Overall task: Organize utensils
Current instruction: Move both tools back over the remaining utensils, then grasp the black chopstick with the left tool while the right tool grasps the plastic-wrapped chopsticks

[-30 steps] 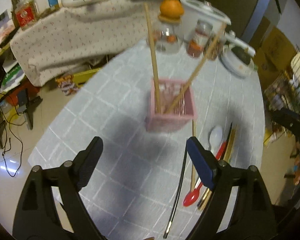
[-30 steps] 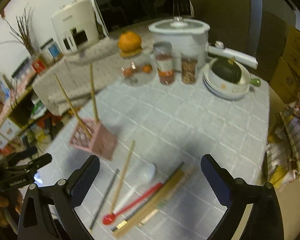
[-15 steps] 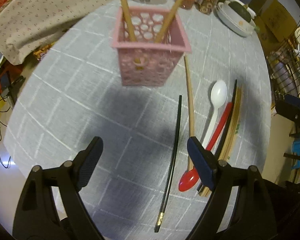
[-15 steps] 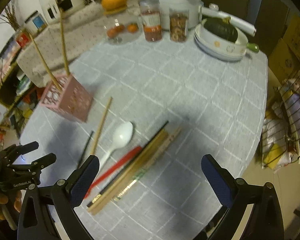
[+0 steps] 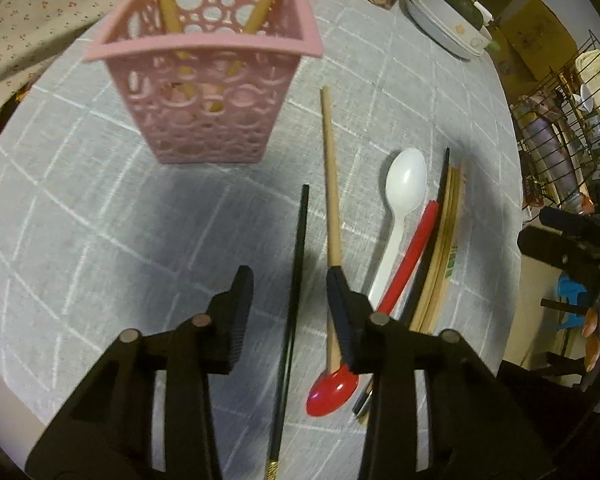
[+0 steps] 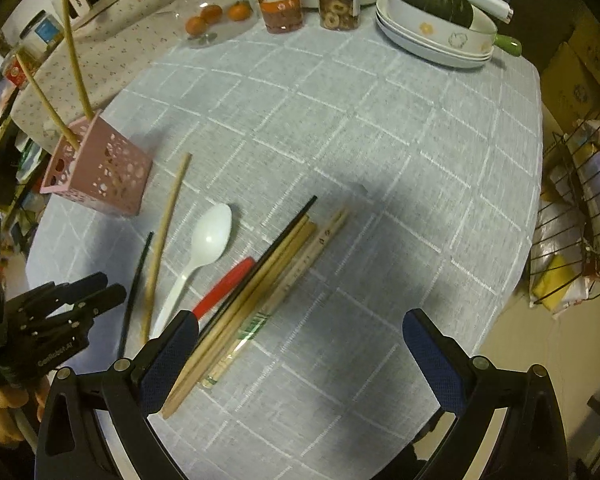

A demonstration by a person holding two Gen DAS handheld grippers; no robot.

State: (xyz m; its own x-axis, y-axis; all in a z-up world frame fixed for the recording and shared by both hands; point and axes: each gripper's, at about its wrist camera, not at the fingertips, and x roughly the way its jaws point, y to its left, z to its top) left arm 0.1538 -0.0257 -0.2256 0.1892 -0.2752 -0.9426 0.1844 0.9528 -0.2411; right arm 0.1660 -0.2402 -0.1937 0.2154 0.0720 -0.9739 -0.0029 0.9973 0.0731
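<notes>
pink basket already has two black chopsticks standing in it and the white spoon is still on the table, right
Not quite: the two chopsticks standing in the pink basket are wooden, not black, as the left wrist view shows. The white spoon does lie on the table.

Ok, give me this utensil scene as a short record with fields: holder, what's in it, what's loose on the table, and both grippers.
holder: pink perforated plastic basket, upright on the grey checked tablecloth
in holder: two wooden chopsticks, leaning apart
loose on table: black chopstick, single wooden chopstick, white plastic spoon, red plastic spoon, bundle of long chopsticks
left gripper: open, empty, fingers either side of the black chopstick
right gripper: open wide, empty, near the bundle
</notes>
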